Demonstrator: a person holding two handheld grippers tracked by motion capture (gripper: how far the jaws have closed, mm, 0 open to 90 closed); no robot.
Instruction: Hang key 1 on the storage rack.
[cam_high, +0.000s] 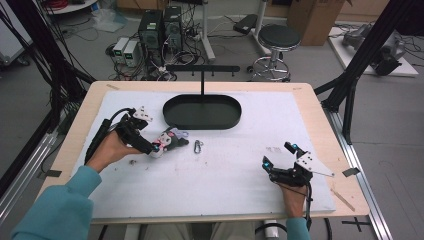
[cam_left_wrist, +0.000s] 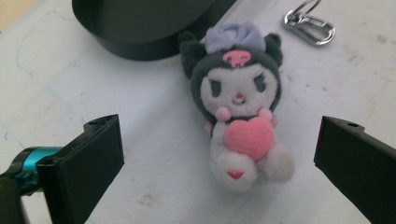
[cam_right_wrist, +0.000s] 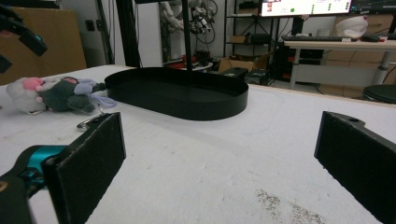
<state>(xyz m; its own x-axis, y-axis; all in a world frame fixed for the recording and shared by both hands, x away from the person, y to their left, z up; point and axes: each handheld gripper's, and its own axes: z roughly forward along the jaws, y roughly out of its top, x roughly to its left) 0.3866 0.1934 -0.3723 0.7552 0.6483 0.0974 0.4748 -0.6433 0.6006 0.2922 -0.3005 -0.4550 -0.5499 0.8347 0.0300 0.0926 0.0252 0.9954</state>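
One plush toy (cam_left_wrist: 239, 105), head toward tray (cam_left_wrist: 140, 28).

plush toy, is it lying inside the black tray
No, the plush toy lies on the white mat beside the black tray, outside its wall.

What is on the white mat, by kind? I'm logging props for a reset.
Plush toy: 1
Metal clip: 1
Black tray with stand: 1
Grippers, left and right: 2
Total: 5

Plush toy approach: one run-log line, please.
left tool: open, straddling dark-and-white plush toy with pink heart | right tool: open, idle | toy: on white mat
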